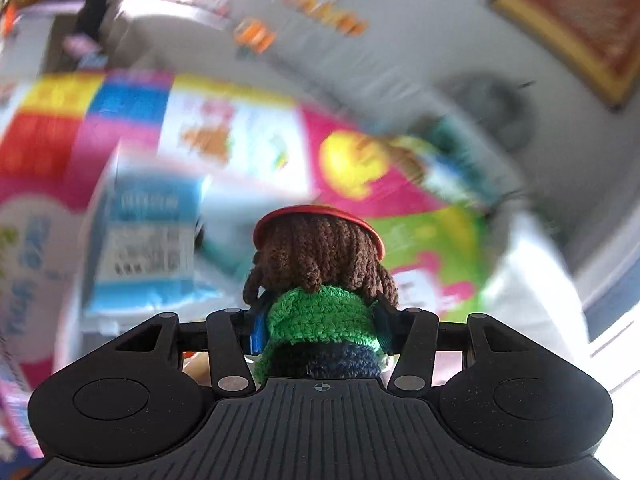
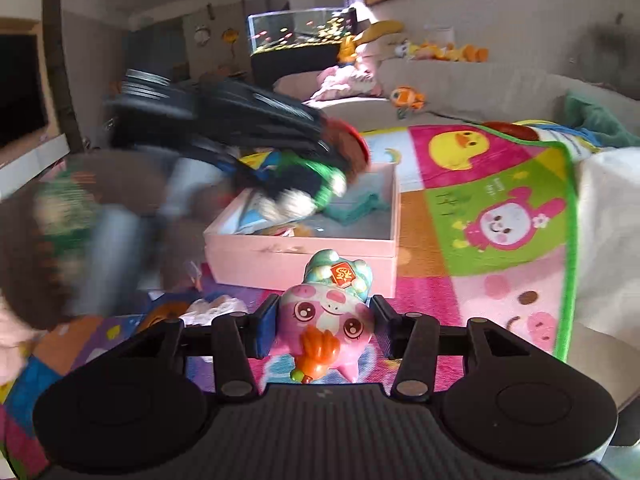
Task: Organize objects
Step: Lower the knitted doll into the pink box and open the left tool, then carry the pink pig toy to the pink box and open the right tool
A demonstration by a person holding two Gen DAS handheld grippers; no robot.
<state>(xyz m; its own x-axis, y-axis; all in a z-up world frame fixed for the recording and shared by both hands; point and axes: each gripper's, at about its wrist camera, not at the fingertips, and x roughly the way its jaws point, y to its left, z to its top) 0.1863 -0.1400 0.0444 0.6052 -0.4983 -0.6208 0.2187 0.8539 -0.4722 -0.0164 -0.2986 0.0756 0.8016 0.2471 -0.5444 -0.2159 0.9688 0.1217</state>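
Observation:
My left gripper is shut on a crochet doll with brown hair, a red hat and a green top; its blue pads press on the doll's sides. In the right wrist view that gripper is a blur over an open pink box, with the doll in it. My right gripper is shut on a pink pig toy with a teal hat and an orange carrot, held just in front of the box. Teal cloth and other items lie inside the box.
The box stands on a colourful cartoon blanket spread over a sofa. Plush toys line the sofa back, with a fish tank behind. A person's blurred arm fills the left. A blurred blue-and-white packet shows left of the doll.

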